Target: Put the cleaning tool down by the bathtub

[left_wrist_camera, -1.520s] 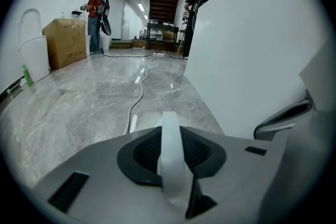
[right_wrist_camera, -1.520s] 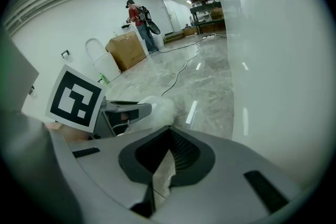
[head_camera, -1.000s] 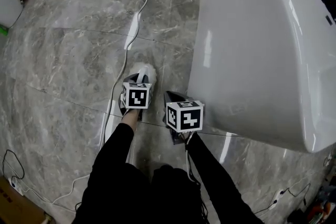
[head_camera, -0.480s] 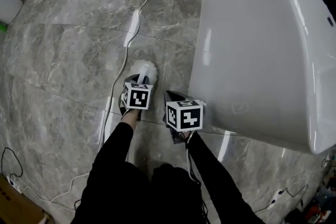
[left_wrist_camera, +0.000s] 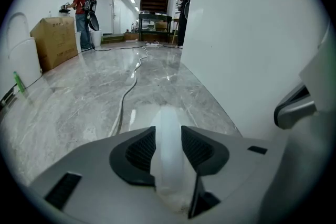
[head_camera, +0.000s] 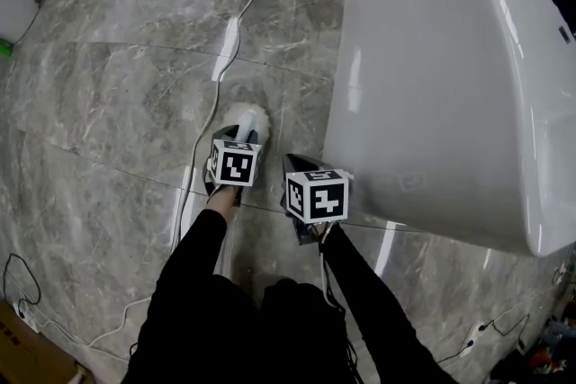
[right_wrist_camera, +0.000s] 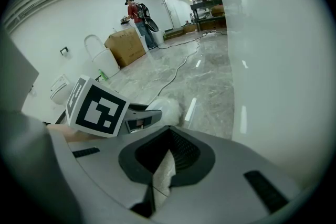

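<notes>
The cleaning tool has a fluffy white head (head_camera: 247,117) that rests on the grey marble floor just left of the white bathtub (head_camera: 450,76). Its translucent white handle (left_wrist_camera: 168,139) runs back between the jaws of my left gripper (head_camera: 236,138). Those jaws are opening, and the handle still lies between the pads. My right gripper (head_camera: 300,165) hangs close to the right, beside the tub wall. It is shut on a scrap of white cloth (right_wrist_camera: 163,173). The right gripper view shows the fluffy head (right_wrist_camera: 169,107) past the left gripper's marker cube.
A white cable (head_camera: 229,49) snakes across the floor left of the tool. A cardboard box (left_wrist_camera: 55,42) and a white toilet (right_wrist_camera: 102,57) stand far off by the wall, with people (left_wrist_camera: 83,5) at the back. The tub wall (left_wrist_camera: 247,44) rises close on the right.
Both grippers and the tool stay almost where they were by the tub; nothing else has visibly moved.
</notes>
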Motion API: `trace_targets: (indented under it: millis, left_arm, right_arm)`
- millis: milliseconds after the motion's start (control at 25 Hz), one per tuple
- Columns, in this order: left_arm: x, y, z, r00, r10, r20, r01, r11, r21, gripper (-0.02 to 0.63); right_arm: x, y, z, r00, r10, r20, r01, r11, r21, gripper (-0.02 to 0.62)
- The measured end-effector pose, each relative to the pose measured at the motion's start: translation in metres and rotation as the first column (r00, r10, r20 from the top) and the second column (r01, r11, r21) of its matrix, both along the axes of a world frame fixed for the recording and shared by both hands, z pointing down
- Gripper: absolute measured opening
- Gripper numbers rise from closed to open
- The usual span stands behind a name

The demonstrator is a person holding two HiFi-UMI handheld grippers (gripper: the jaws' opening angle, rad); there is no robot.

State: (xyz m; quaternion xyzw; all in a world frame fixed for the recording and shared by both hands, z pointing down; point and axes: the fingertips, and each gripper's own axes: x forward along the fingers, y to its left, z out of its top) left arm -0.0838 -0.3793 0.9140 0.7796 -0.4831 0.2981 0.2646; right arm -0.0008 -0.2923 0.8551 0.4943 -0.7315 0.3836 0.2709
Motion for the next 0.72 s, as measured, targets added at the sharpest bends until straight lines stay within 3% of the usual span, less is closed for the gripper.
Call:
trace_targets:
  millis: [160,520,720]
  left_arm:
    - [-0.002,-0.002,-0.018,1.000,0.012,-0.018,-0.011,1.000,0.022,0.156]
    - [-0.018,0.010,-0.088,0.996,0.056,-0.064,-0.046,0.987,0.152,0.155]
    - [-0.029,0.025,-0.117,0.994,0.053,-0.099,-0.031,0.976,0.216,0.098]
  right_arm:
    - [-0.003,-0.005,-0.007,1.000,-0.008,-0.004,0.008,1.000,0.015,0.000]
    - [-0.012,0.003,-0.014,1.000,0.002,0.012,-0.003,1.000,0.022,0.000]
    - [-0.013,0.009,-0.023,1.000,-0.001,0.004,0.001,0.999,0.040,0.000]
